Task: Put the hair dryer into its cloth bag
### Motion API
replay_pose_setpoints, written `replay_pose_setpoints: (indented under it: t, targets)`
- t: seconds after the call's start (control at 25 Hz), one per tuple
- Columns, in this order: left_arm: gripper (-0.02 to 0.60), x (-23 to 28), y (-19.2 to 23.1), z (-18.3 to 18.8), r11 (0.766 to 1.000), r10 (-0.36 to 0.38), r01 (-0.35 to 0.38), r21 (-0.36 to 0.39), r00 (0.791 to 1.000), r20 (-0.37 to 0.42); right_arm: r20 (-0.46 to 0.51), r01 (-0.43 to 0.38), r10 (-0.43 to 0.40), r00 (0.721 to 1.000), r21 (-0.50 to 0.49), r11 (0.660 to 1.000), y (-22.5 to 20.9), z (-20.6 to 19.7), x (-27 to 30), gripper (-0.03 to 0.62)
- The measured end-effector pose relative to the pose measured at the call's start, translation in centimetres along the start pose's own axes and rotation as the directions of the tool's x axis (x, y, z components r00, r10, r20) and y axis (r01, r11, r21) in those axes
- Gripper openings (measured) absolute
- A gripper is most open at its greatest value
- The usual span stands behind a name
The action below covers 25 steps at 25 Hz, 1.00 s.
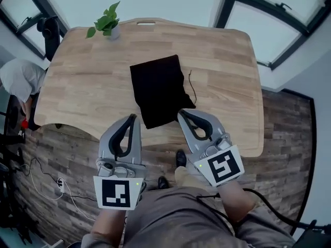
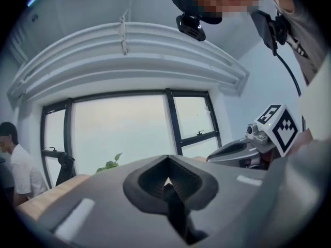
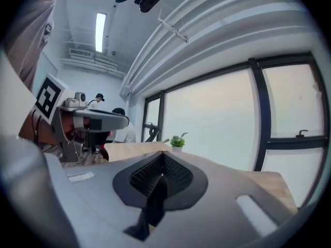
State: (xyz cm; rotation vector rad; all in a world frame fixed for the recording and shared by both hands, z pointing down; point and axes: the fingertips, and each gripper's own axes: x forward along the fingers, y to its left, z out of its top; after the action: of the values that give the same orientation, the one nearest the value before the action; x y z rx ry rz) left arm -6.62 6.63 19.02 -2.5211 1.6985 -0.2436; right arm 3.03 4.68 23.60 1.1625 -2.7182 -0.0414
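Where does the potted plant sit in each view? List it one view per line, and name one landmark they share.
Head view: the potted plant is at the upper left, on the table's far edge.
Left gripper view: it is left of centre, just above the jaws, against the window.
Right gripper view: it is near the centre, just above the jaws.
Shared landmark: the wooden table that it stands on.

It looked like an office workroom. Ahead of the left tool (image 1: pixel 135 117) stood a light wooden desk (image 1: pixel 222 61) with a potted plant (image 1: pixel 107 24) and tall dark-framed windows (image 1: pixel 279 19) beyond. Left of that tool a person (image 1: pixel 18 81) sat, with cables (image 1: pixel 41 174) on the plank floor (image 1: pixel 289 138).
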Motion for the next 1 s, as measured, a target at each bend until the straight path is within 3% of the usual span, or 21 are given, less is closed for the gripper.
replay_pose_setpoints:
  t: [0.16, 0.4, 0.6, 1.0]
  targets:
    - [0.000, -3.7, 0.7, 2.5, 0.998, 0.067, -0.067, -0.020, 0.996, 0.055, 0.068, 0.038, -0.036, 0.997, -0.026, 0.999, 4.0, 4.4, -1.0, 0.023]
    - [0.000, -9.0, 1.2, 5.2, 0.995, 0.099, -0.100, -0.005, 0.985, 0.139, 0.111, 0.081, -0.074, 0.991, -0.062, 0.995, 9.0, 7.5, -2.9, 0.023]
    - [0.000, -11.9, 0.7, 5.9, 0.995, 0.090, -0.094, 0.015, 0.982, 0.168, 0.157, 0.092, -0.079, 0.984, -0.077, 0.993, 11.9, 9.1, -4.3, 0.023]
    - [0.000, -14.0, -0.5, 6.7, 0.997, 0.061, -0.071, 0.041, 0.978, 0.199, 0.152, 0.111, -0.096, 0.984, -0.088, 0.990, 13.6, 9.1, -6.1, 0.023]
